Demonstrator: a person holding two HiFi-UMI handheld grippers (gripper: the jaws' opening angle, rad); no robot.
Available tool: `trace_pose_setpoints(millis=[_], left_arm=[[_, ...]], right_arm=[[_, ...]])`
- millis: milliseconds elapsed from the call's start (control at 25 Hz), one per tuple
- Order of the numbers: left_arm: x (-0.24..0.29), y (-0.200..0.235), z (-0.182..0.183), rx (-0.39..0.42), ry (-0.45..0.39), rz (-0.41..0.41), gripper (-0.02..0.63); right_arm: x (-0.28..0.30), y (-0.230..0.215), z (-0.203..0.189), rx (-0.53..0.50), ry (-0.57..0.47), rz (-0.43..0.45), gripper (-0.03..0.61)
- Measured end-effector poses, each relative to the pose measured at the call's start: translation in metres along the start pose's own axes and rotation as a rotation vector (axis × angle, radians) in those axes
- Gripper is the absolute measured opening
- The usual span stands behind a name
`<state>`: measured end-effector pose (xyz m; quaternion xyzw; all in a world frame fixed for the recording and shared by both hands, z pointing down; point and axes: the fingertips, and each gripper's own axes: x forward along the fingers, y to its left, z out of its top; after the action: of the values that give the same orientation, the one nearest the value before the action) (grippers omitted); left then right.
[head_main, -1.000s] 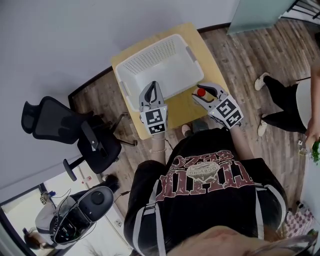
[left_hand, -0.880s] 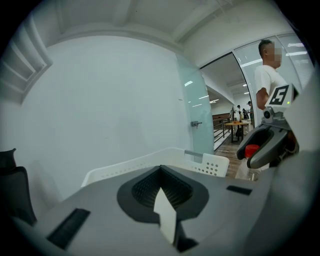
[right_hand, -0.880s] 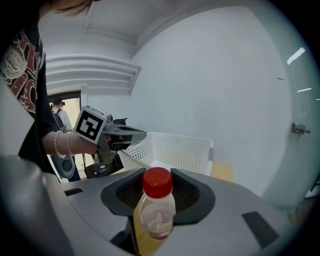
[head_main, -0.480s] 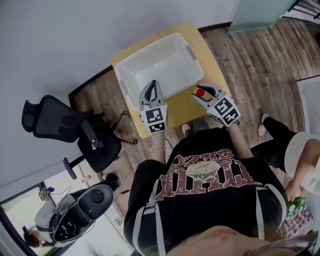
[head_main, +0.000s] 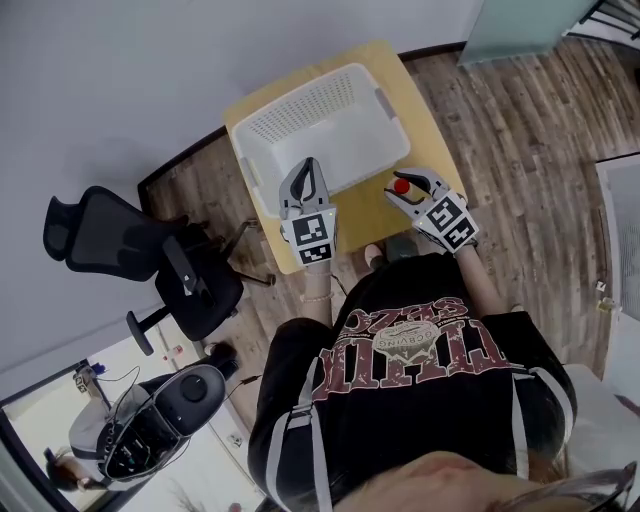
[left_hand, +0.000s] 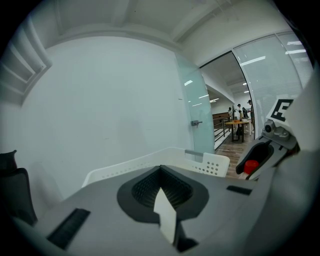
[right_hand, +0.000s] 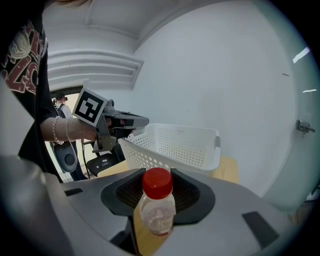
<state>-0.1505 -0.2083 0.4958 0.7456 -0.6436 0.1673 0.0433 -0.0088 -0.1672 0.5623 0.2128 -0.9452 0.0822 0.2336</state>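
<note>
- the right gripper (head_main: 405, 187) is clamped on a small clear plastic bottle with a red screw cap (right_hand: 157, 212). its ribbed black pads pinch it around cap and neck, which likely keeps it upright.
- the bottle hangs over the bare near corner of the small yellow wooden table (head_main: 366, 216), just beside the white perforated plastic basket (head_main: 296, 112) and outside it.
- the left gripper (head_main: 305, 172) hovers over the basket's near rim. its jaws stand a narrow slit apart with nothing between them, and white shows through the gap.
- a black office chair (head_main: 140, 262) stands well to the left on the wood-plank floor (head_main: 520, 110).
</note>
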Motion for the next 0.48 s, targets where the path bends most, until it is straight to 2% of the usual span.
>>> trace_pose_setpoints(millis=[200, 480], left_arm=[[0.0002, -0.0006, -0.0006, 0.009, 0.005, 0.003, 0.046], [0.0019, 0.0051, 0.0003, -0.031, 0.005, 0.002, 0.046]], right_arm=[[-0.0001, -0.0005, -0.0080, -0.001, 0.002, 0.000, 0.166], [-0.0035, 0.0056, -0.0065, -0.010, 0.006, 0.028, 0.166]])
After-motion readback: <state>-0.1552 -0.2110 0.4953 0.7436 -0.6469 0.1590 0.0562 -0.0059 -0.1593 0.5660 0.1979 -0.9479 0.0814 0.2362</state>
